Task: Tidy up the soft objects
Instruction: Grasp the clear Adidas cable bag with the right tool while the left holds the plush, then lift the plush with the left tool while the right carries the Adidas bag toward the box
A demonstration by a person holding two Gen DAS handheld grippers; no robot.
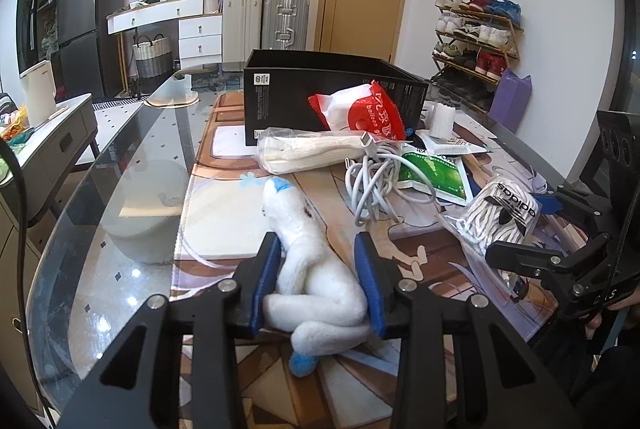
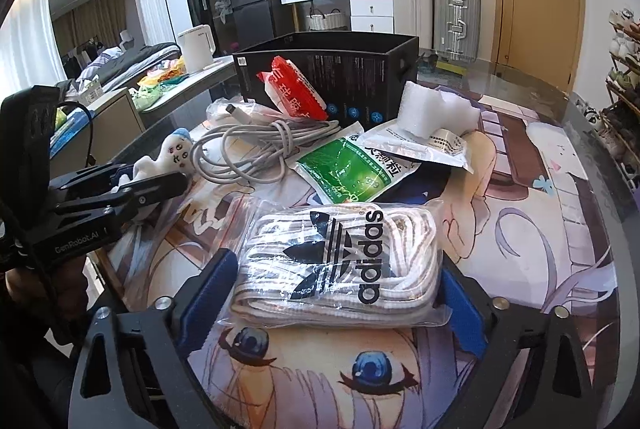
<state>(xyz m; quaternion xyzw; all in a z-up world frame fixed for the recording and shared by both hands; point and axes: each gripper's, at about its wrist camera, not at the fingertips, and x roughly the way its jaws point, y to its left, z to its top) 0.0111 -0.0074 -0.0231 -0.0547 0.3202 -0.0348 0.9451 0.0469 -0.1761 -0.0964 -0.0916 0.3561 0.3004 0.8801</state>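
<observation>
From the left wrist, the left gripper (image 1: 318, 283) has its fingers pressed against both flanks of the white plush toy (image 1: 310, 257) lying on the surface (image 1: 132, 165); squeeze gently and lift straight. From the right wrist, the right gripper (image 2: 332, 293) stands released around the bagged laces (image 2: 340, 265); centre before clenching, then carry both to the black box (image 2: 332, 69).

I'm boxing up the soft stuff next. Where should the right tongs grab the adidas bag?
Grip the adidas bag across its short middle, coming from the near end. It lies flat and lengthwise between the open right tongs, so the laces bundle fills the gap evenly.
</observation>
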